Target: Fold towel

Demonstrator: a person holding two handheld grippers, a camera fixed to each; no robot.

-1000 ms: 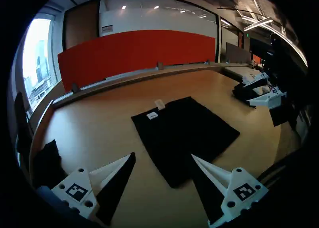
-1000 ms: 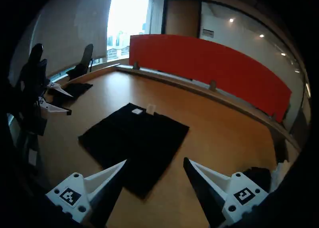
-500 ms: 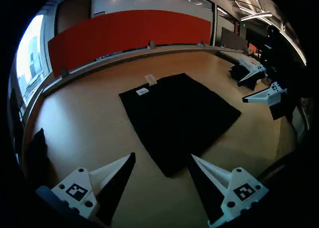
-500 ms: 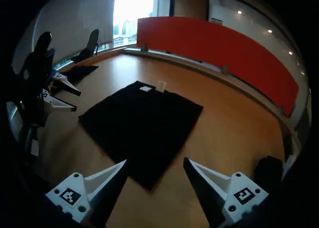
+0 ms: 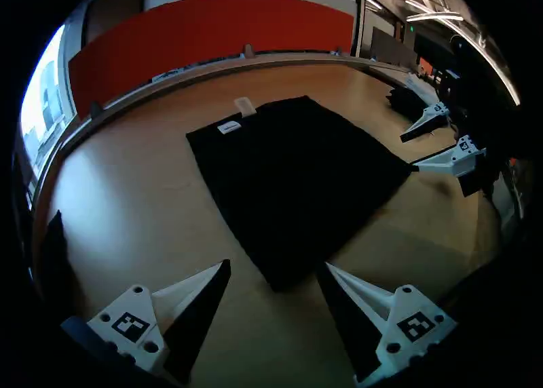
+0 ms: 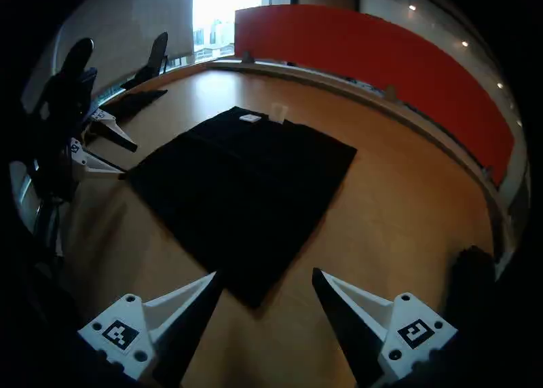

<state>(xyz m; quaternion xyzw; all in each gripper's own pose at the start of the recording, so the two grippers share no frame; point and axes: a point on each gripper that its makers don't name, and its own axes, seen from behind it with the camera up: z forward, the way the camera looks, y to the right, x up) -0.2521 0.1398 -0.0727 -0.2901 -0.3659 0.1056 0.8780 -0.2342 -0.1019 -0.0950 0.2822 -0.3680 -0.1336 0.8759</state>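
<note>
As black towel [image 5: 298, 164] lies flat, corner points at left gripper [image 5: 276, 264].

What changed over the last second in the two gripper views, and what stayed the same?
Both grippers moved in toward the black towel: the left gripper and the right gripper each now has a near corner framed between its open jaws. Nothing was taken hold of. The towel stayed spread flat on the wooden table, white tag at its far edge.
</note>
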